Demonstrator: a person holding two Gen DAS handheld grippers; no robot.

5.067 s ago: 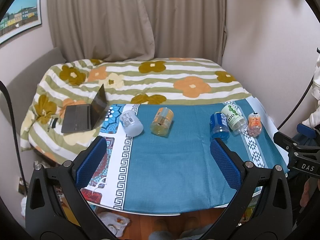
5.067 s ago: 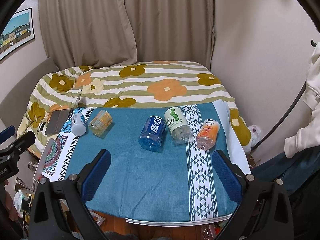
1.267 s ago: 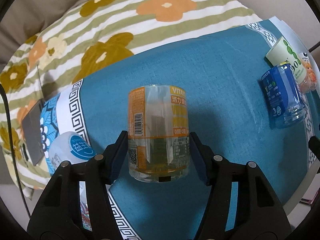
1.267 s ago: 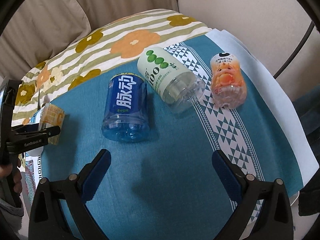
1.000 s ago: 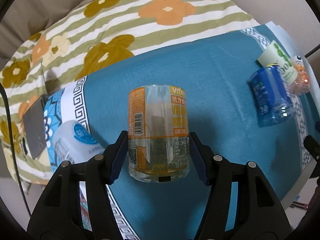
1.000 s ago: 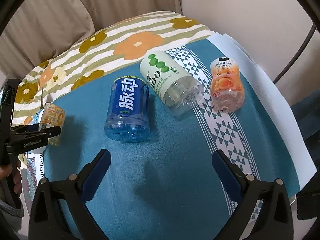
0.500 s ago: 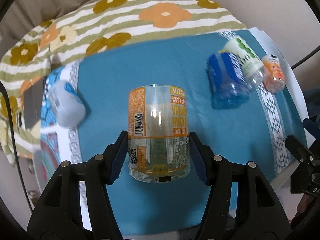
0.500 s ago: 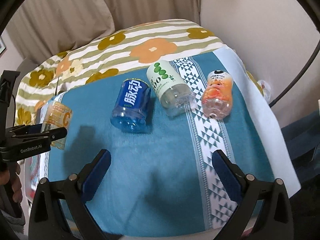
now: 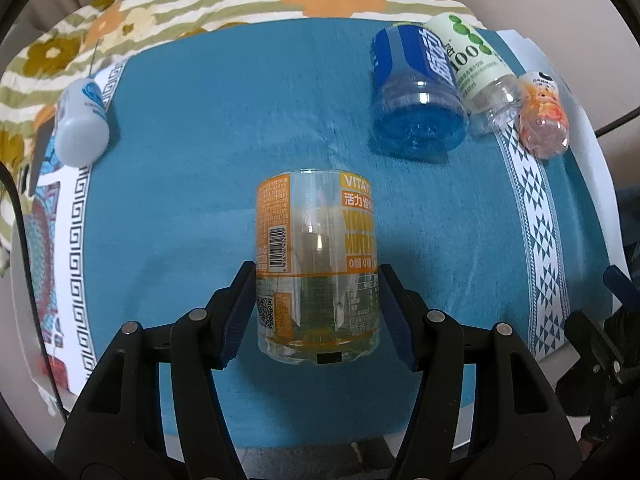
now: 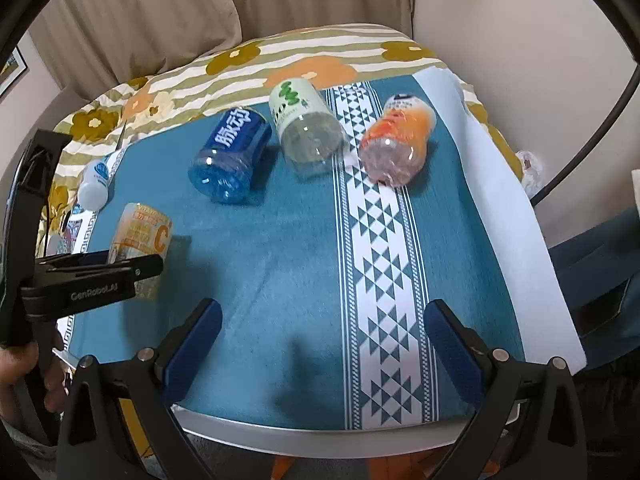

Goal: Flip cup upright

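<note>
My left gripper (image 9: 317, 300) is shut on a clear cup with an orange label (image 9: 317, 264) and holds it above the blue tablecloth (image 9: 224, 160). In the right wrist view the cup (image 10: 140, 246) stands tilted in the left gripper (image 10: 120, 270), off the cloth. My right gripper (image 10: 320, 344) is open and empty above the table's front edge. A blue cup (image 10: 232, 154), a white-and-green cup (image 10: 306, 132) and an orange cup (image 10: 396, 142) lie on their sides at the back.
A small white bottle (image 9: 82, 122) lies at the table's left edge. A striped floral bed cover (image 10: 280, 60) is behind the table. A white cloth (image 10: 504, 200) covers the right edge. The table's metal front rim (image 10: 320, 436) is close below.
My left gripper has lifted the orange-label cup off the cloth and swung it toward the table's middle and front. The right gripper has pulled back and stays open.
</note>
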